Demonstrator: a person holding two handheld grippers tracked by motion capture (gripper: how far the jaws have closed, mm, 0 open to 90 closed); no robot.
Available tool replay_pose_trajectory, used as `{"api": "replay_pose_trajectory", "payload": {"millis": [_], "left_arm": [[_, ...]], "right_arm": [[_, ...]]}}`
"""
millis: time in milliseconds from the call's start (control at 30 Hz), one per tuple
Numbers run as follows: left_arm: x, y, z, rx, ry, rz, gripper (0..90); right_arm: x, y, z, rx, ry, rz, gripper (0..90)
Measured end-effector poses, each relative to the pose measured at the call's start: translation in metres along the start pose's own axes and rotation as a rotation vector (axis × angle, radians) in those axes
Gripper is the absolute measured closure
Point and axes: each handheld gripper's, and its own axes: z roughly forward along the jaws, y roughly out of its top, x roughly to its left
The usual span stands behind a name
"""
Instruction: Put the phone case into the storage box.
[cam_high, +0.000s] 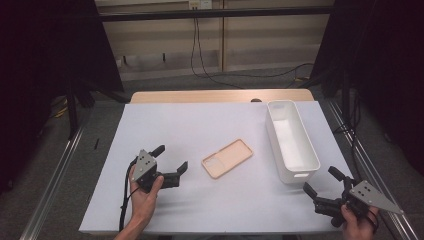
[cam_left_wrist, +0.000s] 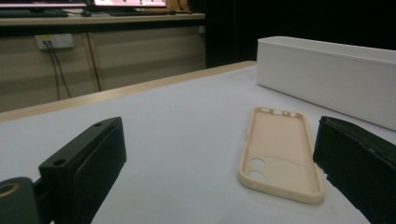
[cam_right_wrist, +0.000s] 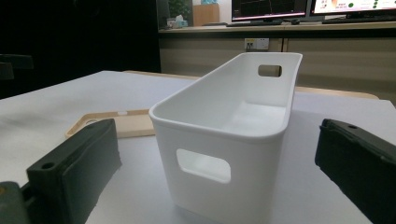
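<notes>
My left gripper (cam_high: 173, 159), jaws spread, faces the peach phone case (cam_high: 227, 158) lying flat mid-table beside the white bin (cam_high: 299, 163); my right gripper (cam_high: 320, 182) waits open. The case looks light, probably flexible: pinch one long edge.

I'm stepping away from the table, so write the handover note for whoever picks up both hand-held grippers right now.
Left hand-held gripper: open, holding nothing, on the white mat just left of the phone case, jaws pointed toward it.
Right hand-held gripper: open, holding nothing, at the near right corner of the mat, facing the near end of the bin.
Phone case: peach, lying flat with its inside up at mid-mat, untouched, apart from the bin.
White bin: upright at the right of the mat, nothing in it.
Done: nothing grasped or moved yet.
Left: probably grip the case with the left gripper and put it into the bin.
</notes>
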Motion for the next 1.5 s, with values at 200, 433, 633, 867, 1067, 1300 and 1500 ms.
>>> {"api": "replay_pose_trajectory", "payload": {"millis": [200,433,633,867,1067,1300,1500], "left_arm": [[-0.001,0.009,0.010,-0.031,-0.010,0.016,1.9],[-0.003,0.013,0.025,-0.036,-0.054,0.023,1.5],[-0.002,0.018,0.038,-0.054,-0.059,0.022,1.5],[-0.007,0.024,0.055,-0.053,-0.079,0.037,1.5],[-0.010,0.030,0.067,-0.055,-0.089,0.042,2.4],[-0.011,0.036,0.080,-0.055,-0.090,0.037,3.0],[-0.010,0.037,0.090,-0.055,-0.091,0.044,10.0]], "right_arm": [[-0.001,0.000,-0.001,-0.002,-0.007,0.005,0.0],[-0.001,0.000,-0.001,-0.002,-0.006,0.003,0.0],[-0.002,0.000,-0.001,-0.001,-0.004,0.004,0.0],[-0.002,0.000,-0.002,-0.003,-0.006,0.004,0.0],[-0.002,0.000,-0.002,-0.002,-0.005,0.005,0.0],[-0.002,0.000,-0.002,-0.002,-0.003,0.004,0.0],[-0.002,0.000,-0.002,0.000,-0.003,0.005,0.0]]}}
